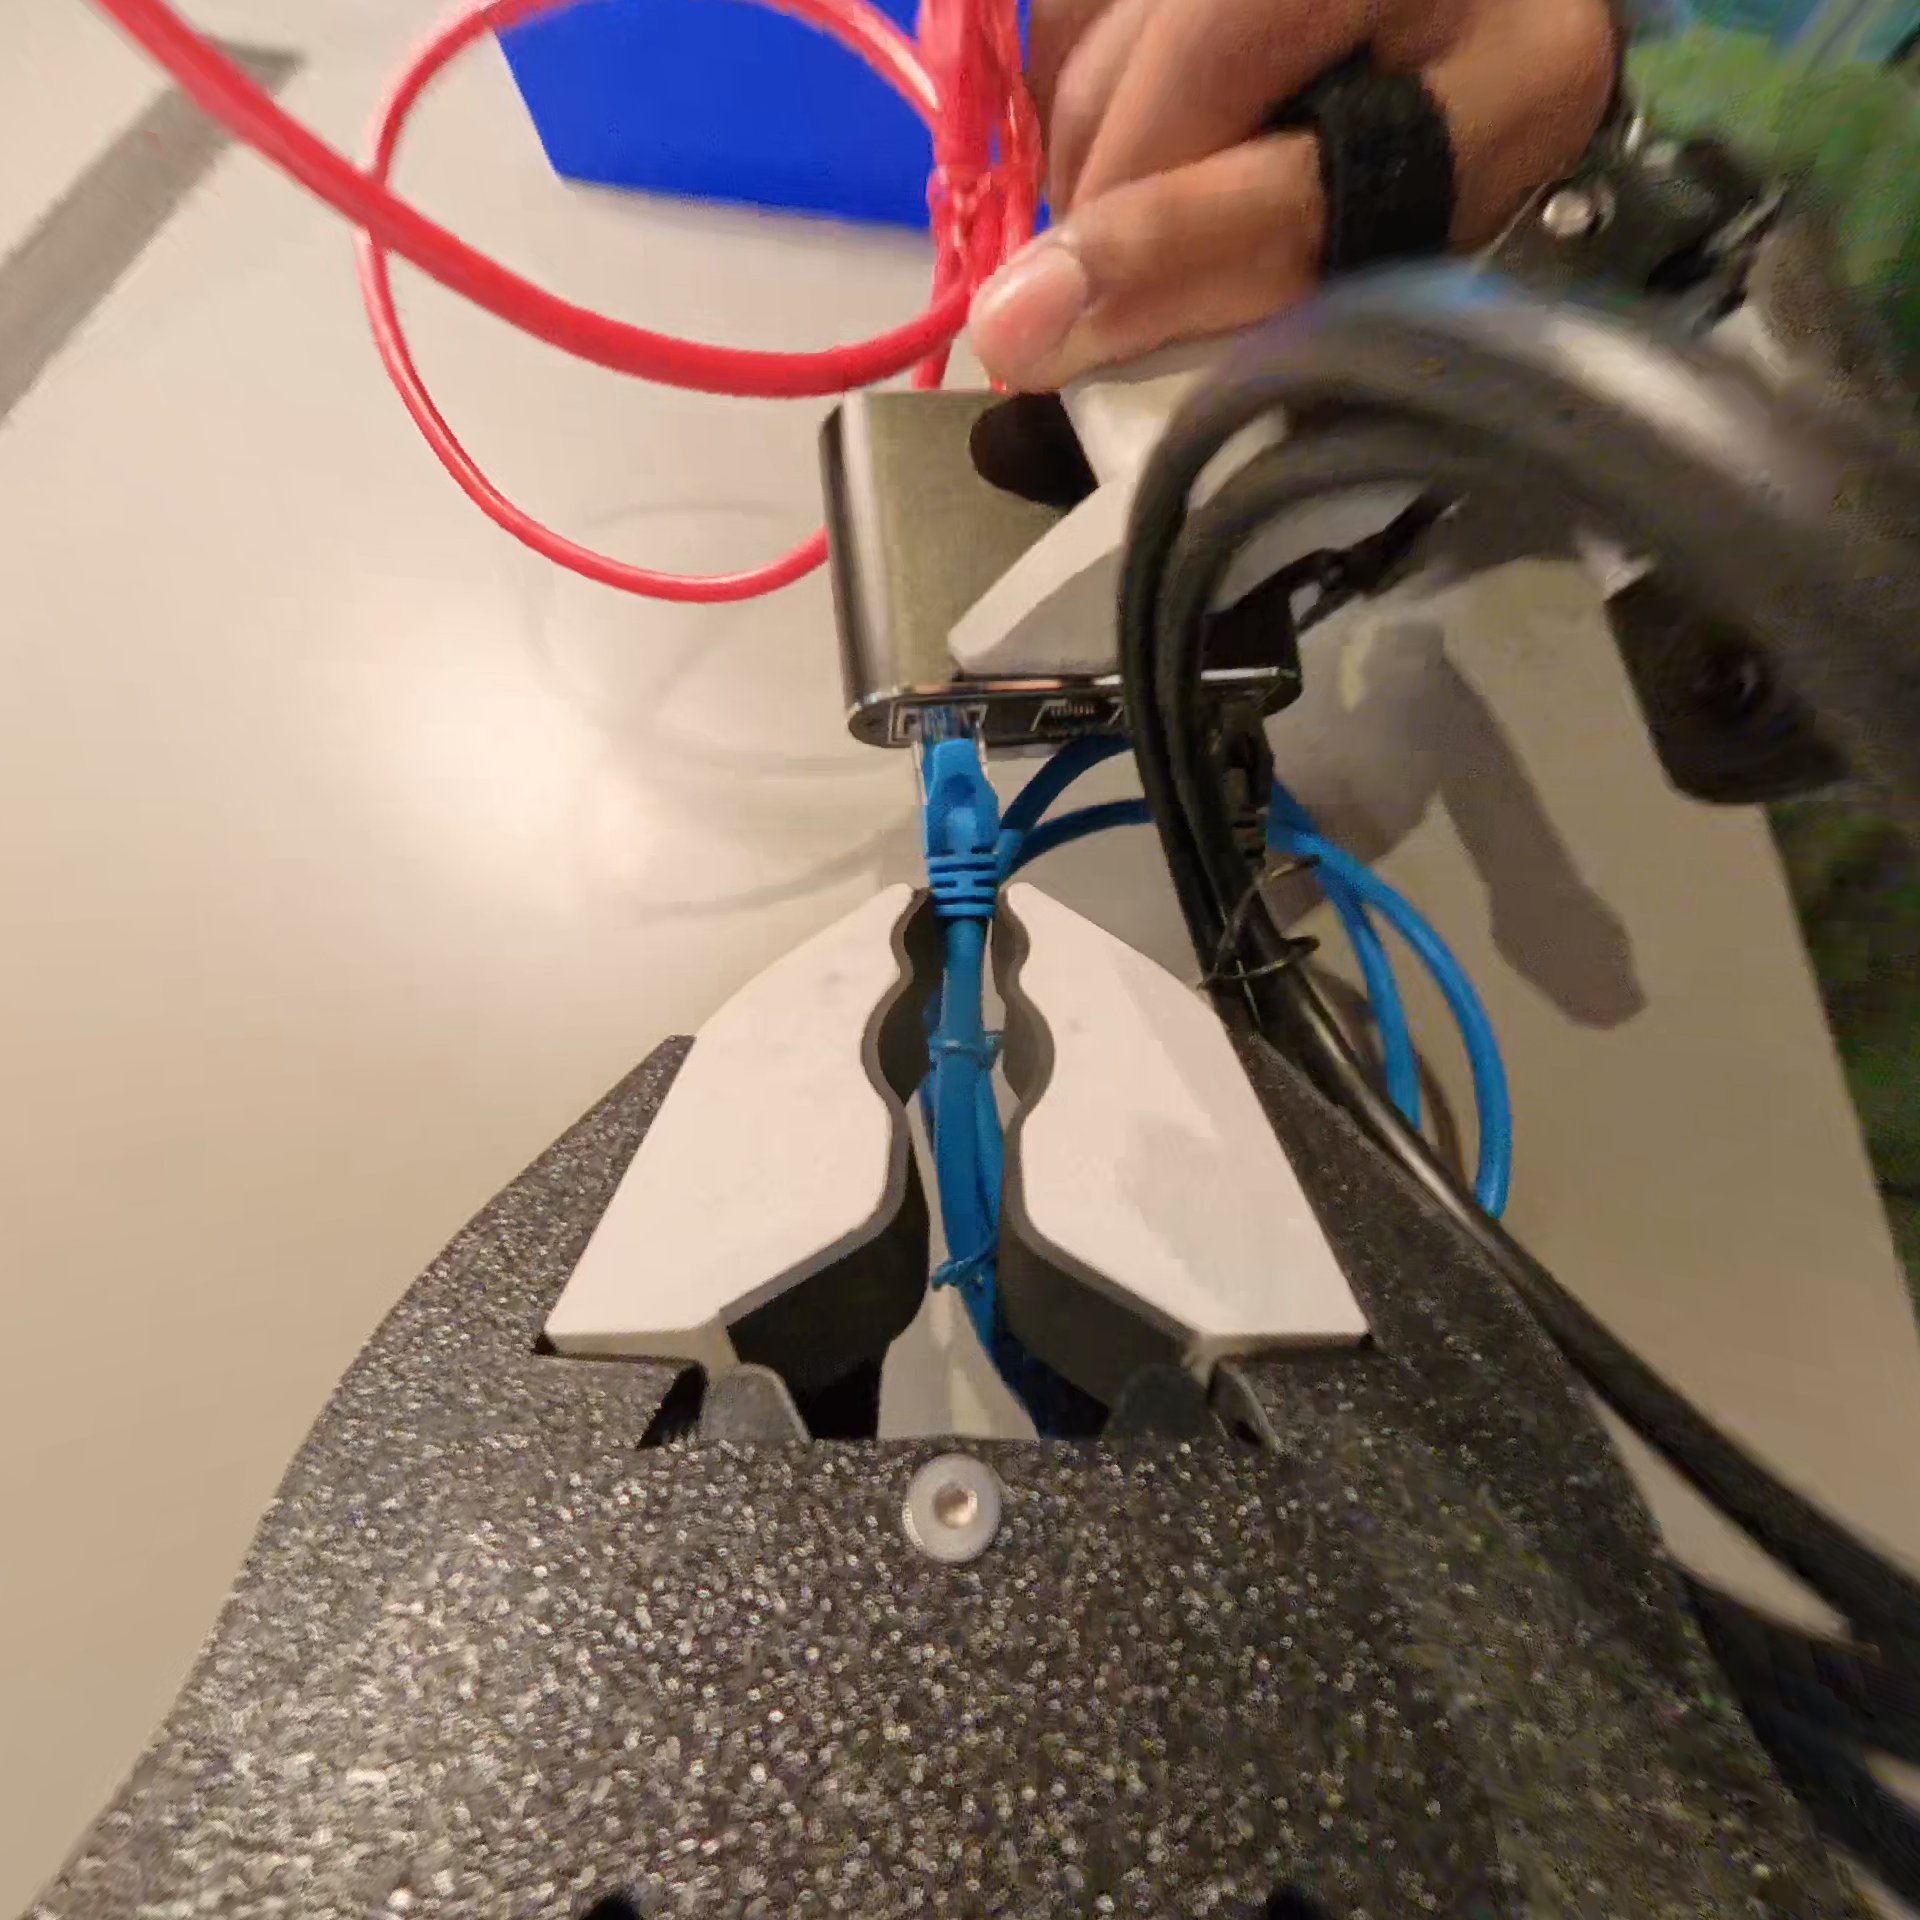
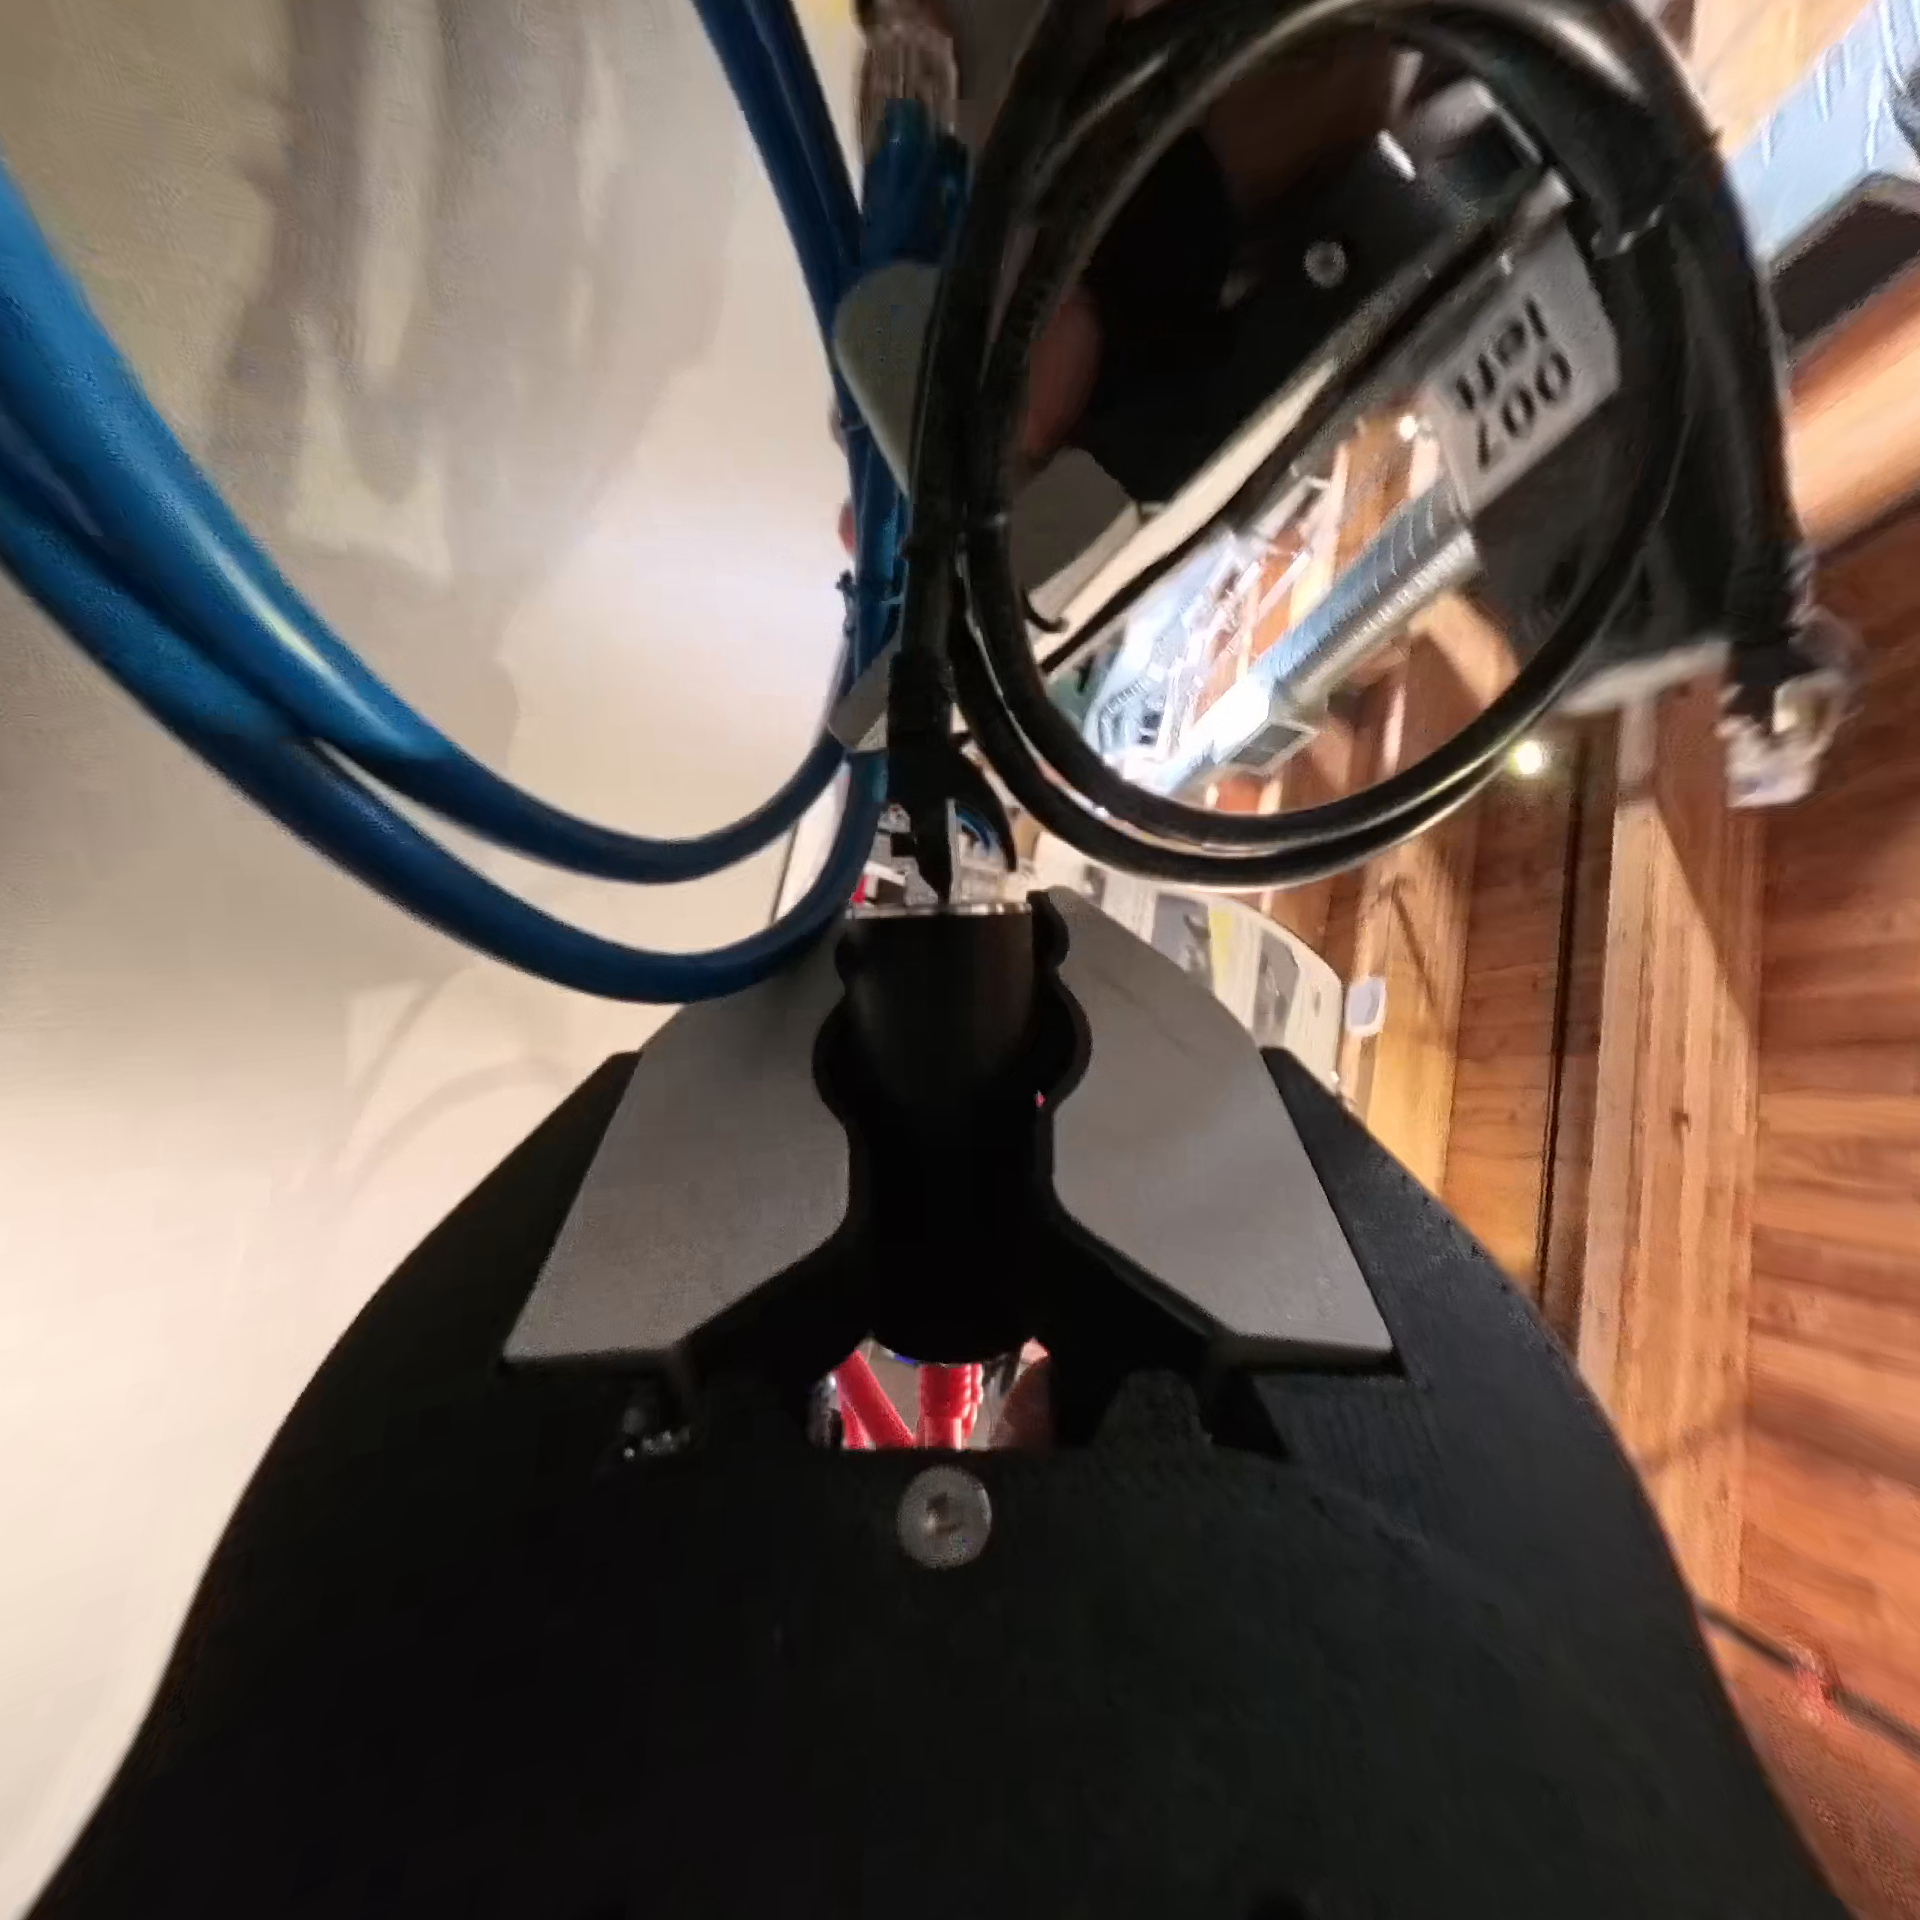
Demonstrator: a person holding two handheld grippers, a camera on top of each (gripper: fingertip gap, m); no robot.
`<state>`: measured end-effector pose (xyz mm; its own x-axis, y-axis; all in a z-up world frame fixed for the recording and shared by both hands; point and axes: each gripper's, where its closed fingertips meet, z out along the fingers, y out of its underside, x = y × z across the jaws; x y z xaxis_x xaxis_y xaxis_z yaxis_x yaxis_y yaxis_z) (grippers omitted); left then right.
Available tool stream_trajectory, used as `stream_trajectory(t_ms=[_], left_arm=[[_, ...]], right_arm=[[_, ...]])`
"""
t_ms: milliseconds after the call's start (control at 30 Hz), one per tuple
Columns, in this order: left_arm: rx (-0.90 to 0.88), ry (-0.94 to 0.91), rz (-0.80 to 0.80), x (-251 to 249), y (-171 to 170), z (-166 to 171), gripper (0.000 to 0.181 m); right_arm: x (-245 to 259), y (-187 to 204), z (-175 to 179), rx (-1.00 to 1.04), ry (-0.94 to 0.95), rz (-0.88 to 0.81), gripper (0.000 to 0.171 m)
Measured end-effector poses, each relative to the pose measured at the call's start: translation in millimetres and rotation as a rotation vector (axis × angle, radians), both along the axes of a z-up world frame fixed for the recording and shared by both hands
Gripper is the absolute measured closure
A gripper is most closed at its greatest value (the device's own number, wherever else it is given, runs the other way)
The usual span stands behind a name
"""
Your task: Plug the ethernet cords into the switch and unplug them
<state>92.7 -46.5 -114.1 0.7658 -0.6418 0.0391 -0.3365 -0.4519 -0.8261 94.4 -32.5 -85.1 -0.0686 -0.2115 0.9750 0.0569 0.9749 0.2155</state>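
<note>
Left gripper (image 1: 956, 914), with pale grey fingers on a speckled black body, is pinched around the blue ethernet cord (image 1: 961, 997) just behind its plug boot. It points straight at the small dark metal switch (image 1: 914, 561), and the cord's long axis runs along the fingers. The blue plug (image 1: 951, 800) sits at the leftmost port of the switch; whether it is fully seated cannot be told.

Above the switch, a person's hand (image 1: 1247, 177) grips the right gripper (image 2: 940, 925), whose fingers reach down over the switch. In the right wrist view they are clamped on the switch's dark body (image 2: 940, 997), held clear of the beige tabletop (image 1: 312, 831).

A coiled black ethernet cord (image 1: 1174, 727) hangs from the port face on the switch's right. Loops of red ethernet cord (image 1: 623, 343) trail from the far side of the switch, and a blue box (image 1: 707, 94) stands on the table beyond them.
</note>
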Motion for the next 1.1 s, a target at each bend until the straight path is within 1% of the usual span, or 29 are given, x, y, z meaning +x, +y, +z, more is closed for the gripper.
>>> stream_trajectory(t_ms=[67,100,233,300,433,467,500,533,600,667,767,900,1033,1100], left_arm=[[0.023,-0.031,0.02,0.0,1.8,9.5,0.171],[0.028,-0.019,0.024,0.0,2.3,10.2,0.171],[0.003,0.004,0.038,-1.3,4.5,0.8,0.171],[-0.002,0.005,0.045,-2.9,5.0,-1.1,0.171],[0.017,0.012,0.042,-3.2,3.8,3.2,0.172],[0.023,0.015,0.042,-2.9,4.0,3.9,0.172],[0.029,0.014,0.04,-2.0,4.1,4.8,0.172],[0.03,0.014,0.043,-1.5,4.4,5.2,0.172],[0.022,0.031,0.045,-0.7,4.9,1.8,0.171],[0.002,0.05,0.037,0.6,4.3,-4.5,0.171],[0.006,0.088,0.017,0.9,3.1,-9.8,0.172],[0.067,0.11,-0.041,4.9,-0.2,-2.1,0.172],[0.09,0.151,-0.093,9.4,-2.9,-4.2,0.172],[0.091,0.141,-0.096,8.4,-2.9,-5.1,0.172]], right_arm=[[0.3,6.4,12.3,-0.023,0.059,-0.038,0.142],[0.4,7.8,15.7,-0.029,0.073,-0.05,0.138],[-1.9,14.4,17.3,-0.018,0.094,-0.114,0.12],[-3.7,19.2,17.3,-0.042,0.096,-0.151,0.116],[-5.4,25.1,16.6,-0.087,0.089,-0.195,0.124],[-5.3,25.7,15.6,-0.095,0.08,-0.2,0.128],[-4.9,26.2,13.4,-0.089,0.066,-0.203,0.137],[-4.3,26.2,11.5,-0.061,0.057,-0.203,0.141],[-3.6,22.6,7.8,0.008,0.044,-0.182,0.143],[-2.5,12.1,-0.6,0.054,0.009,-0.121,0.143],[-1.8,3.8,-8.4,0.071,-0.023,-0.073,0.143],[1.5,-1.3,-2.9,0.001,-0.027,-0.014,0.144],[5.1,-7.9,-7.8,-0.042,-0.065,0.028,0.144],[4.0,-8.5,-9.2,-0.045,-0.072,0.027,0.144]])
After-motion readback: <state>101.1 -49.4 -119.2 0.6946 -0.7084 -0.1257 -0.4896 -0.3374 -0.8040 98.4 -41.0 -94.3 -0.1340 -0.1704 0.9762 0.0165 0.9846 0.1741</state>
